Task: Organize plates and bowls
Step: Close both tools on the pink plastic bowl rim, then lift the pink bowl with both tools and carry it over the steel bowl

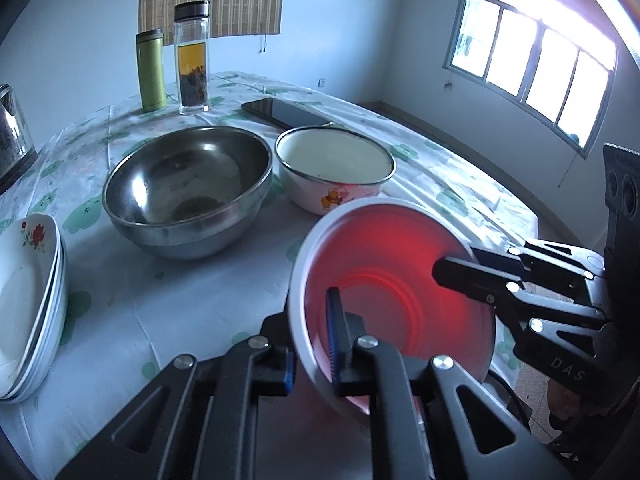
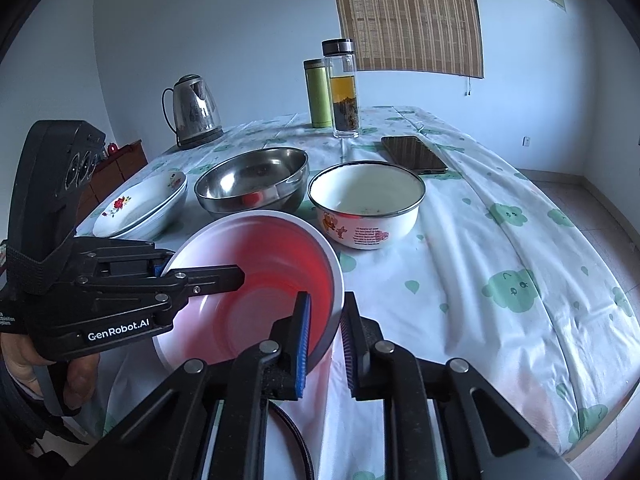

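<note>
A red plastic bowl (image 1: 396, 292) with a white rim is held tilted above the near table edge; it also shows in the right wrist view (image 2: 264, 264). My left gripper (image 1: 310, 344) is shut on its rim, and so is my right gripper (image 2: 326, 336) on the opposite side. Each gripper shows in the other's view, the right one (image 1: 472, 270) and the left one (image 2: 200, 276). Beyond stand a steel bowl (image 1: 188, 188), a white enamel bowl (image 1: 334, 168) with a cartoon print, and stacked floral plates (image 1: 28, 300).
A green flask (image 1: 151, 72), a glass tea bottle (image 1: 193, 58) and a dark phone (image 1: 286, 112) sit at the table's far side. A steel kettle (image 2: 194, 110) stands at the far left. The patterned cloth (image 2: 500, 280) drapes over the right edge.
</note>
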